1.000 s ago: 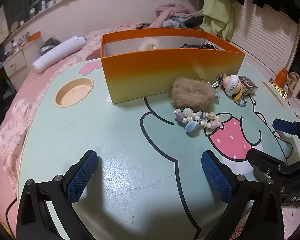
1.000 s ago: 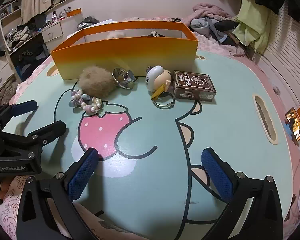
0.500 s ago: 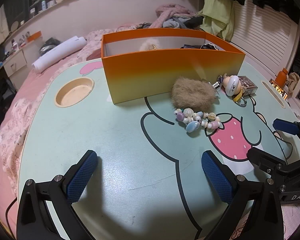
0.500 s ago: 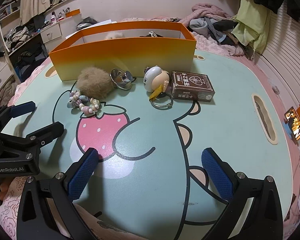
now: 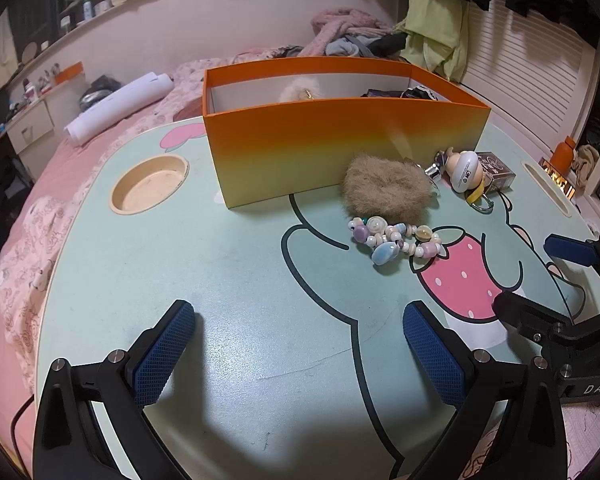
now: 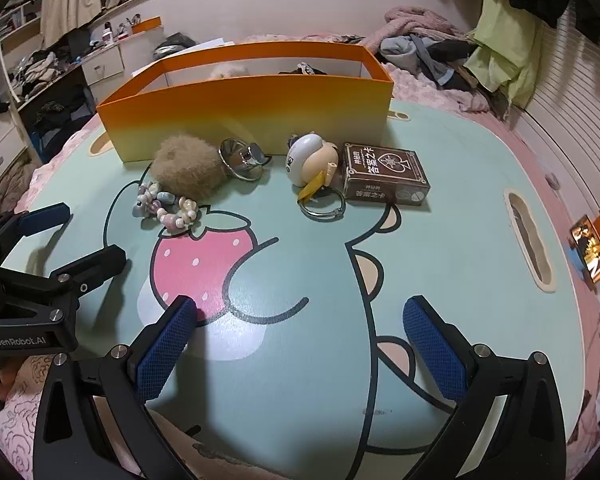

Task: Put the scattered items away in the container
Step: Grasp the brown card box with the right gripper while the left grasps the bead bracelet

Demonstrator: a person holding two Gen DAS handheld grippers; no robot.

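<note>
An orange box point(image 5: 340, 148) point(image 6: 252, 112) stands at the far side of the cartoon-print table. In front of it lie a furry tan pom-pom point(image 5: 386, 188) point(image 6: 188, 166), a pastel bead bracelet point(image 5: 396, 238) point(image 6: 164, 206), a silver ring piece point(image 6: 244, 156), a white figure keychain point(image 5: 464, 172) point(image 6: 312, 158) and a brown card box point(image 5: 496, 170) point(image 6: 384, 174). My left gripper point(image 5: 296, 322) is open and empty over the near table. My right gripper point(image 6: 300, 318) is open and empty, nearer the keychain and card box.
A round cup recess point(image 5: 150, 184) sits left of the box and a slot point(image 6: 530, 240) near the table's right edge. A bed with a paper roll point(image 5: 118, 108) and piled clothes point(image 6: 440, 48) lies behind. Some items lie inside the box.
The right gripper has moved forward toward the items, which look larger and closer. The left gripper has barely moved.
</note>
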